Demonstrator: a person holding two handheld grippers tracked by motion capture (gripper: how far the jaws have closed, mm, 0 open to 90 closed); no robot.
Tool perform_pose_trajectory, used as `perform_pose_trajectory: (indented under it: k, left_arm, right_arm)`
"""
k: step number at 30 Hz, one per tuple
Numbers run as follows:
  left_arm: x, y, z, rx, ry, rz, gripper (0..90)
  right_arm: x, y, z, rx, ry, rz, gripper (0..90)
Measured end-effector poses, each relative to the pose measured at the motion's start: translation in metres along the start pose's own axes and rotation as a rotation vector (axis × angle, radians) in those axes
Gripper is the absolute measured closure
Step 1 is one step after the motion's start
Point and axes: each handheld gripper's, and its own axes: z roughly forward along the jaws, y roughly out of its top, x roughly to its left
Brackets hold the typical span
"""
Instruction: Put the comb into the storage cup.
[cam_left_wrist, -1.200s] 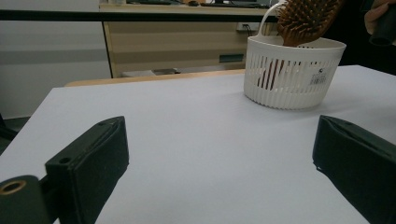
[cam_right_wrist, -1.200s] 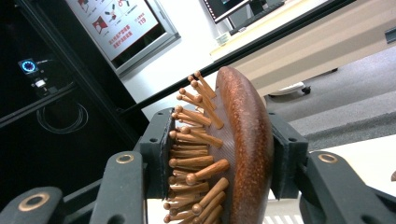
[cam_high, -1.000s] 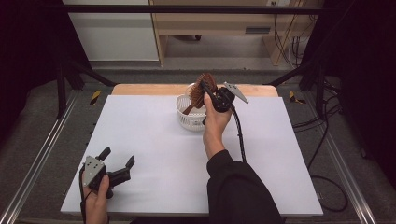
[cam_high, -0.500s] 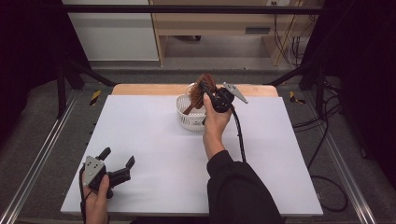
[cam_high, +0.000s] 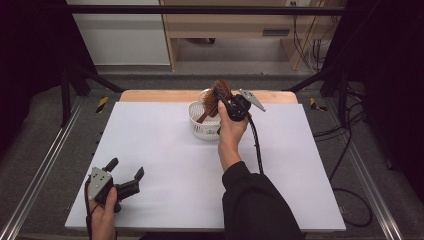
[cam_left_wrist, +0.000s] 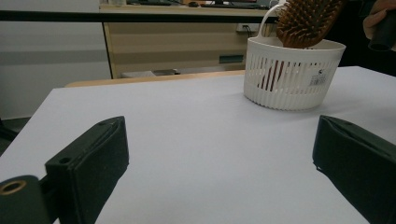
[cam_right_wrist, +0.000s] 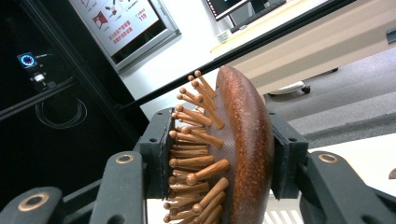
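Observation:
A brown wooden hairbrush (cam_high: 217, 94) with wooden pins is clamped by its head in my right gripper (cam_high: 223, 102), held over a white slotted plastic basket (cam_high: 201, 126) at the far middle of the white table. In the right gripper view the jaws press on the brush (cam_right_wrist: 236, 149), one on the pins and one on its rounded back. The brush handle slants down into the basket. My left gripper (cam_high: 124, 175) rests near the table's front left corner, jaws wide apart and empty. Its view shows the basket (cam_left_wrist: 292, 72) and brush head (cam_left_wrist: 306, 21) farther off.
The white table top (cam_high: 165, 150) lies on a wooden board. Metal rails run along both sides. A wooden bench (cam_high: 235, 25) and cables (cam_high: 345, 145) sit on the floor beyond and to the right. A cable trails from the right gripper over the table.

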Motion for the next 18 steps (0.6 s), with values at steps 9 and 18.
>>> perform_pose_trajectory:
  k: [9,18]
  left_arm:
    - [-0.0002,0.0000,0.0001,0.000,-0.001,0.001,3.6]
    - [-0.0002,0.0000,0.0002,0.001,-0.001,0.001,3.6]
  right_arm:
    - [-0.0008,0.0011,-0.0007,0.012,0.011,-0.016,50.1]
    - [-0.0042,0.0026,-0.0009,0.025,0.022,-0.019,49.6]
